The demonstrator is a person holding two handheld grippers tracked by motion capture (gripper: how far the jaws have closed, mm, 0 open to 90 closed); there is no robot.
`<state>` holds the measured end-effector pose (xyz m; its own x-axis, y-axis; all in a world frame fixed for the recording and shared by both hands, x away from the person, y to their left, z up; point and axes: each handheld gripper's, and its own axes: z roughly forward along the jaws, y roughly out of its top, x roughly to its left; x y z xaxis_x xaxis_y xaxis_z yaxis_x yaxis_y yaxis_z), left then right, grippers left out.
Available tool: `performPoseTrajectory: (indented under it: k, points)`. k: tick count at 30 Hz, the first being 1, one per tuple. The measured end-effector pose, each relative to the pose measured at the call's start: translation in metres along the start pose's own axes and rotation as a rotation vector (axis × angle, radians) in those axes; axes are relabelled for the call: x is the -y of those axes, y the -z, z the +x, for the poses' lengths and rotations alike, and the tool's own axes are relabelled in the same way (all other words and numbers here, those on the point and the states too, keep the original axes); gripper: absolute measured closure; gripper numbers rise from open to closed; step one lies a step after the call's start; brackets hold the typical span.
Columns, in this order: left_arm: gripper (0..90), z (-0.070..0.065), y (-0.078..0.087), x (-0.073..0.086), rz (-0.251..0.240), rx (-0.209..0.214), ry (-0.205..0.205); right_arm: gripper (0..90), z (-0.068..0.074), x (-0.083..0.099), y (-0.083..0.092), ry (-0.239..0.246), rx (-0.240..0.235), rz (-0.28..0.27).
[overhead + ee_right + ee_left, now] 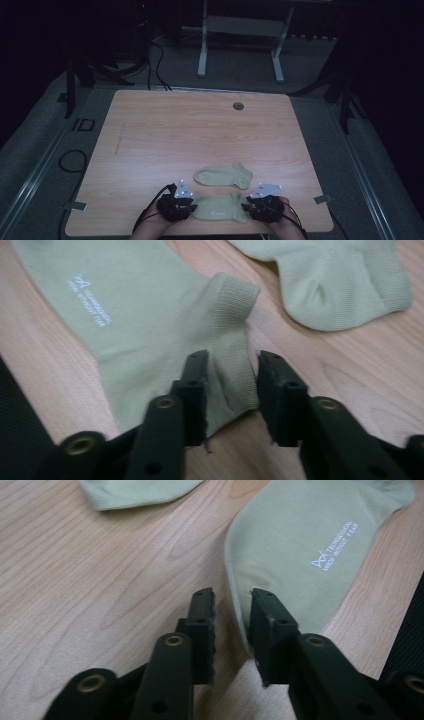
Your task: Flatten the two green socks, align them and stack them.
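Socks are lying on the desk (150,135), two of them, pale green. The near sock (220,207) is stretching flat between the two hand-held grippers, its white lettering facing up. The left hand-held gripper (232,611) is sitting at the toe end: in the left gripper view its jaws are straddling the sock's (300,545) curved edge with a narrow gap between them, one pad over bare wood, the other over the fabric. They are not yet pinching the cloth, so this hand-held gripper is released.

The right hand-held gripper (232,372) is working at the cuff end. In the right gripper view the ribbed cuff of the sock (150,315) is standing up between its jaws, gaps showing on both sides of the fold, so this one is also released and not clamping.

Beyond both hand-held grippers, a little farther up the desk, the second sock (223,176) is resting apart from the first, with bare wood between them.
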<state>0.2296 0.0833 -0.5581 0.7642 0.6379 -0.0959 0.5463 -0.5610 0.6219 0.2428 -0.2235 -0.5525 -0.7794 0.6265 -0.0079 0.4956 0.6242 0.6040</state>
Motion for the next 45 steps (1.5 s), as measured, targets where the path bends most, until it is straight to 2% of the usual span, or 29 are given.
performPoseTrajectory:
  k: [7, 12, 15, 17, 21, 26, 32, 39, 45]
  points:
    - [87.4, -0.004, -0.001, 0.001, -0.014, -0.007, 0.007, 81.0, 0.004, 0.001, 0.0, 0.002, -0.014, -0.002]
    - [88.5, -0.005, 0.001, 0.002, -0.012, -0.005, 0.002, 83.1, 0.006, 0.0, 0.001, 0.0, -0.012, 0.007]
    - [88.7, -0.006, 0.005, 0.003, -0.031, -0.005, 0.007, 83.2, 0.008, 0.0, 0.003, 0.002, -0.021, 0.012]
    - [88.7, -0.005, 0.008, 0.003, -0.043, -0.003, 0.017, 83.3, 0.008, 0.0, 0.007, -0.001, -0.024, 0.004]
    - [88.7, -0.006, 0.014, 0.0, -0.068, -0.005, 0.011, 83.3, 0.007, -0.003, 0.017, -0.003, -0.028, -0.018]
    - [88.8, -0.008, 0.026, -0.009, -0.107, -0.007, 0.01, 83.3, 0.005, -0.013, 0.037, -0.003, -0.015, -0.076]
    - [88.7, -0.002, 0.037, -0.025, -0.139, -0.013, 0.013, 83.3, -0.006, -0.028, 0.054, -0.009, 0.007, -0.136]
    - [88.7, 0.007, 0.051, -0.056, -0.178, -0.055, 0.0, 83.4, -0.024, -0.049, 0.063, -0.027, 0.042, -0.173]
    - [88.7, 0.019, 0.05, -0.075, -0.189, -0.077, 0.016, 83.3, -0.041, -0.065, 0.063, -0.057, 0.054, -0.186]
